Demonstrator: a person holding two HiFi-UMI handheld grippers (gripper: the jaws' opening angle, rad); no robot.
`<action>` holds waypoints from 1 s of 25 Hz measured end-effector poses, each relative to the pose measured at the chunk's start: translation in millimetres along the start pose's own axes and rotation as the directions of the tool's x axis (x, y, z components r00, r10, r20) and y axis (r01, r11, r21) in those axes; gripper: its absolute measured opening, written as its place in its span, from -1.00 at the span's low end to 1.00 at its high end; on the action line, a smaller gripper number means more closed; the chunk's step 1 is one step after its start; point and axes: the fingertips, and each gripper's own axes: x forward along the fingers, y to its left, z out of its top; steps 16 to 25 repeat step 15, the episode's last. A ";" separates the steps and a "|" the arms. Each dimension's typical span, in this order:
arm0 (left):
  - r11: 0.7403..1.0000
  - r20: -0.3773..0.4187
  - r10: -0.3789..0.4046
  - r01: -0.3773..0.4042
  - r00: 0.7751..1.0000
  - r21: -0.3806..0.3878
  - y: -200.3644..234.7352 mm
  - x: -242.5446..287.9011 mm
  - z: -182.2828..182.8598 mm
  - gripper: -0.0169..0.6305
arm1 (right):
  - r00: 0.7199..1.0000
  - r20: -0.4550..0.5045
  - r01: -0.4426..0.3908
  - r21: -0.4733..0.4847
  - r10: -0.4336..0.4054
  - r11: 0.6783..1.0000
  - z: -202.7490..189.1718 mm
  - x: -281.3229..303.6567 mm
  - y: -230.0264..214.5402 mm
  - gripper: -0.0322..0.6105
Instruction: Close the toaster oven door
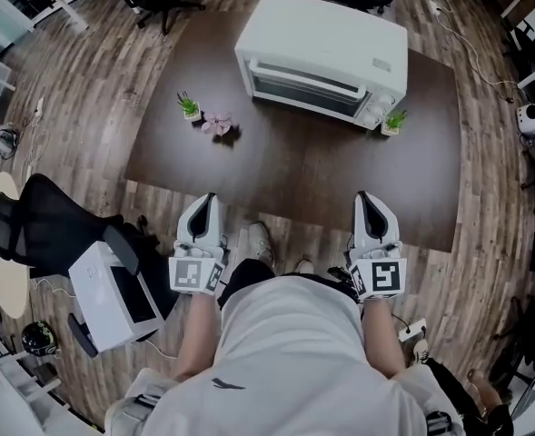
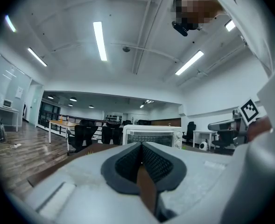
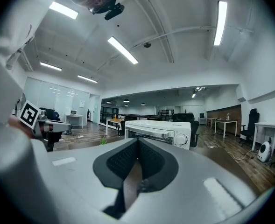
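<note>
A white toaster oven point(image 1: 321, 57) stands at the far side of the dark brown table point(image 1: 294, 184). Its glass door point(image 1: 305, 91) stands upright against the front, handle along the top. It also shows straight ahead as the oven point(image 2: 151, 135) in the left gripper view and as the oven point(image 3: 160, 130) in the right gripper view. My left gripper point(image 1: 205, 200) and right gripper point(image 1: 365, 196) are held close to the person's body at the table's near edge, far from the oven. Both are shut with nothing between their pads, as the left gripper point(image 2: 141, 146) and right gripper point(image 3: 137, 141) show in their own views.
Two small potted plants point(image 1: 190, 107) point(image 1: 394, 121) and a pink flower piece point(image 1: 218, 123) sit on the table near the oven. A black office chair point(image 1: 49, 225) and a white box point(image 1: 113, 293) stand on the wooden floor to the left.
</note>
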 end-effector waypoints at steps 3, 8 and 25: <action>1.000 0.002 0.004 -0.004 1.000 0.001 4.3 1.6 1.0 -0.94 | 1.000 0.000 0.006 0.004 -0.006 1.000 -0.2 3.1 -0.7 -0.90; 1.000 -0.002 0.010 -0.010 1.000 0.000 8.7 0.6 -1.2 -0.93 | 1.000 0.000 0.011 0.011 -0.011 1.000 -2.6 6.0 -0.1 -0.90; 1.000 -0.011 -0.002 0.002 1.000 -0.004 12.5 7.1 -4.8 -0.93 | 1.000 0.006 0.024 0.027 -0.024 0.999 -2.1 15.6 -5.0 -0.90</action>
